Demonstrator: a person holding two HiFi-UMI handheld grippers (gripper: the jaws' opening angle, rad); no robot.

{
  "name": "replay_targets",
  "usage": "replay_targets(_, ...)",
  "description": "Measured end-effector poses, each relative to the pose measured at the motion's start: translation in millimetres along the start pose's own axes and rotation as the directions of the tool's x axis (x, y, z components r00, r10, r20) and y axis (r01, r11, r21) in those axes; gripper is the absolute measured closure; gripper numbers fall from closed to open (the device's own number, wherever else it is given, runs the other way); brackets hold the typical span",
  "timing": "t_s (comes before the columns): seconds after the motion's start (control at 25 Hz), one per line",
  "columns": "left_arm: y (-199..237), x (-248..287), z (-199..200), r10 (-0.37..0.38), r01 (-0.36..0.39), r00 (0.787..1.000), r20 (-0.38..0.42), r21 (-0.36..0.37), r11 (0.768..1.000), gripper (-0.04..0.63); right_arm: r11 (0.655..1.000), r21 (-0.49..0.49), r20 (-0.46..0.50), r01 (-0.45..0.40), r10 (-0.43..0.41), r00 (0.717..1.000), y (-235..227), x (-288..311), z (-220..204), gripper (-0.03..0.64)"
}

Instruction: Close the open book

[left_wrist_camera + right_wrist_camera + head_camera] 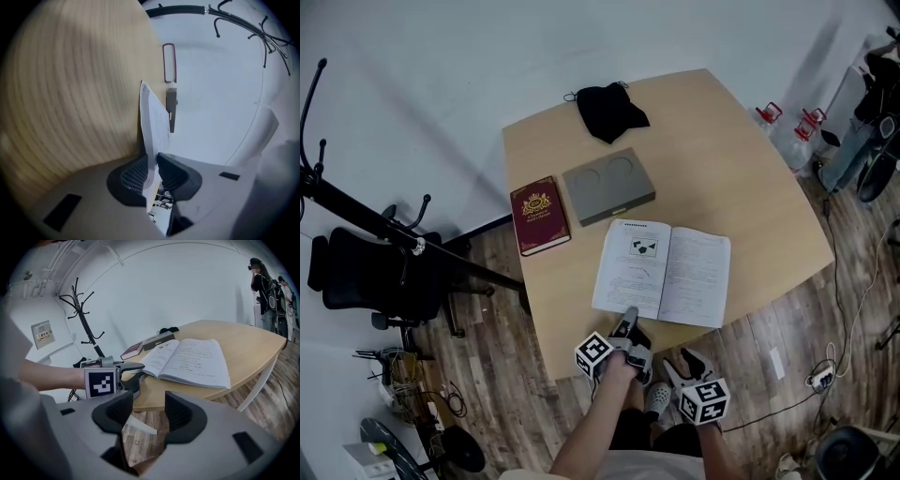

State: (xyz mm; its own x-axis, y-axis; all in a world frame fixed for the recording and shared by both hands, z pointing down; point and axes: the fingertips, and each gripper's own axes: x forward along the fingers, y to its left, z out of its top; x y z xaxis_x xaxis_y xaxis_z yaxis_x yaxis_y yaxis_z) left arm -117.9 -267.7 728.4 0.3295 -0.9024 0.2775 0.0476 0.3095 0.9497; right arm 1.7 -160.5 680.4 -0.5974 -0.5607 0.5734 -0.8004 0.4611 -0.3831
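Note:
The open book lies flat near the front edge of the wooden table, its white printed pages up. My left gripper is at the book's near left corner, shut on the left-hand leaf. In the left gripper view that thin leaf stands edge-on, pinched between the two dark pads of my left gripper. My right gripper hangs off the table's front edge, below the book, open and holding nothing. The right gripper view shows its own jaws apart over the floor, the book ahead, and the left gripper at the book's corner.
A red hardback, a grey flat box and a black cloth lie farther back on the table. A black chair and a coat rack stand to the left. A person stands far right.

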Motion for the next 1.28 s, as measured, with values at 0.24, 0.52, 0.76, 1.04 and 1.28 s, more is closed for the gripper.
replay_targets(0.24,-6,2,2,-0.041,0.041,0.999,0.005,0.029,0.999,0.531,1.000,-0.003,-0.014,0.005,-0.005,1.000,-1,-6,-8,0.404)
replay_targets(0.52,-16,1,1,-0.064,0.067,0.998,-0.024,0.176,0.982,0.538,1.000,-0.007,-0.015,0.016,-0.016,1.000,-4,-10,-12,0.413)
replay_targets(0.76,-28,-2,-1,-0.070,0.079,0.997,-0.042,0.303,0.950,0.543,1.000,-0.006,-0.007,0.024,-0.024,1.000,-6,-14,-12,0.414)
replay_targets(1.04,-36,-14,2,-0.063,0.077,0.997,-0.050,0.394,0.916,0.545,1.000,-0.005,0.008,0.016,-0.016,1.000,-1,-18,-11,0.422)
replay_targets(1.28,-28,-47,5,-0.050,0.050,0.999,-0.010,0.385,0.922,0.545,1.000,0.004,0.010,0.001,-0.001,1.000,5,-20,-15,0.423)
